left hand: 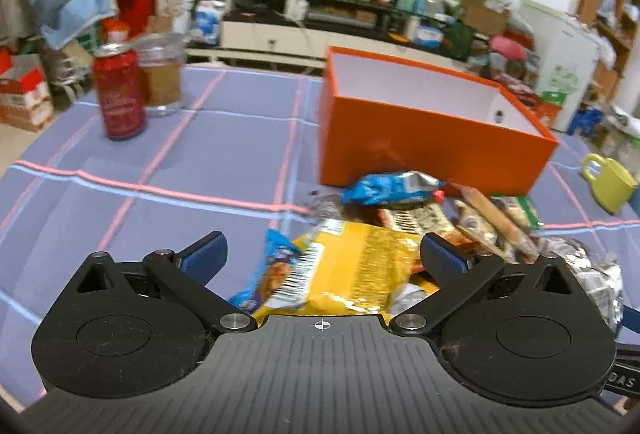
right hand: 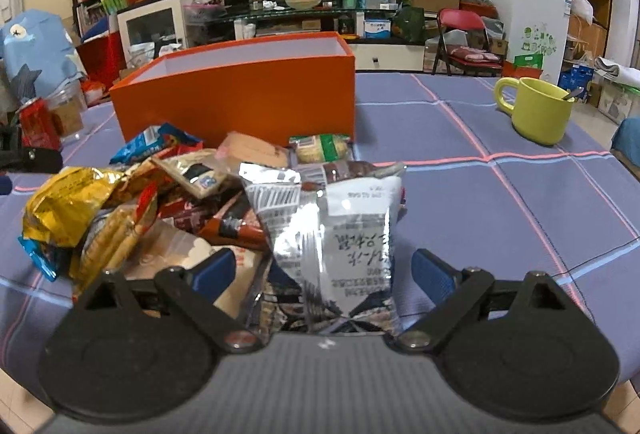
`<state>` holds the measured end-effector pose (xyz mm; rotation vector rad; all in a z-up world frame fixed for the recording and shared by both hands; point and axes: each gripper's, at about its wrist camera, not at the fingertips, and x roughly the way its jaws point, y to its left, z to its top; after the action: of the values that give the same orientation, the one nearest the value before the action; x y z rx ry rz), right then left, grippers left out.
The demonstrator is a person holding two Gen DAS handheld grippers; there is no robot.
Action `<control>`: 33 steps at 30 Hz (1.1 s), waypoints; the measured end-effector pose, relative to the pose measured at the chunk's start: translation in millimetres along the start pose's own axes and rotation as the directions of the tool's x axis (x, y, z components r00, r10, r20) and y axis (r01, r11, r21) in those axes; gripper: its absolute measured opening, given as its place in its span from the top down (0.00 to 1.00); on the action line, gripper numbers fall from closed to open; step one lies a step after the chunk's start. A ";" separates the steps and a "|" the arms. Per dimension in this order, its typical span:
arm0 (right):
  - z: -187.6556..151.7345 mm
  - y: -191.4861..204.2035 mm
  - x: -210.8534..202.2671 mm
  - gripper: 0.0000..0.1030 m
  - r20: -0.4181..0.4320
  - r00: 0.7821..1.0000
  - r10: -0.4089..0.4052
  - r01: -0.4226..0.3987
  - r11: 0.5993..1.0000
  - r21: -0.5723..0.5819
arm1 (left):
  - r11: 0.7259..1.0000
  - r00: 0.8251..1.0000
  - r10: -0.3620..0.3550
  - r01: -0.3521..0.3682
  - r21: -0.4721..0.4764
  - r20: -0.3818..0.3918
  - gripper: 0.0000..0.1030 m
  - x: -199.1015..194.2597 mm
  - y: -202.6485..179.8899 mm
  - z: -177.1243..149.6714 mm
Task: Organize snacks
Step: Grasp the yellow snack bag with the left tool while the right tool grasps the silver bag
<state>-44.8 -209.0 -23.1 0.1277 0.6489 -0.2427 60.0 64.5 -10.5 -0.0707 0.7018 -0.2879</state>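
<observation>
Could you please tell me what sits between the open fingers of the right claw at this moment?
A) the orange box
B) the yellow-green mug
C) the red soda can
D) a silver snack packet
D: in the right wrist view the silver snack packet stands between the spread fingers of the right claw, while the yellow-green mug, red soda can and orange box all sit farther off.

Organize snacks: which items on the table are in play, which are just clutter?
In play:
yellow snack bag
silver snack bag
blue snack packet
orange box

Clutter:
red can
glass jar
yellow-green mug
</observation>
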 end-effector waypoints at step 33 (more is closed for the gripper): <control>-1.7 -2.1 8.2 0.29 -0.013 1.000 0.010 -0.010 0.999 -0.039 | 0.993 0.989 -0.052 0.066 0.094 -0.138 0.41 38.5 -22.4 -9.9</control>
<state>-40.0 -212.2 -29.5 0.0954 0.6654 -0.2198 76.2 32.4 -38.6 0.0218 0.8200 -0.3864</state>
